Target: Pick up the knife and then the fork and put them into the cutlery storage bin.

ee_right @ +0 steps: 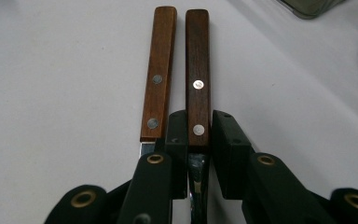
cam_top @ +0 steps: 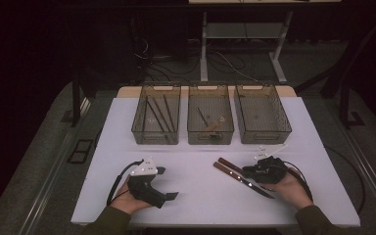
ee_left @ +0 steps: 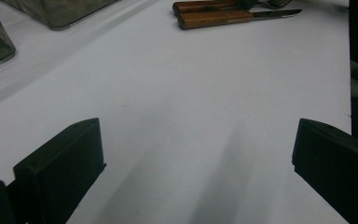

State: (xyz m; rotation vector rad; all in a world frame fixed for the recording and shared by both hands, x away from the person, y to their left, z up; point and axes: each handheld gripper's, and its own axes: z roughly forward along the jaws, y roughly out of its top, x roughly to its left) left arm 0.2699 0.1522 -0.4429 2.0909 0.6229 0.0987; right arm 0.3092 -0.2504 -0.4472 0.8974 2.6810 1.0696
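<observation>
Right gripper (ee_right: 199, 140) low over table, clamping darker wood-handled utensil (ee_right: 197, 70); left gripper (ee_left: 196, 163) spread wide.

No lettering, label, brand or number could be read anywhere. The two wooden-handled knives (ee_right: 177, 70) carried only plain metal rivets, no maker's mark. Beyond them, the three clear bins (cam_top: 210, 120) showed no readable tags, and the white table (cam_top: 200, 191) under the knives was unmarked.
</observation>
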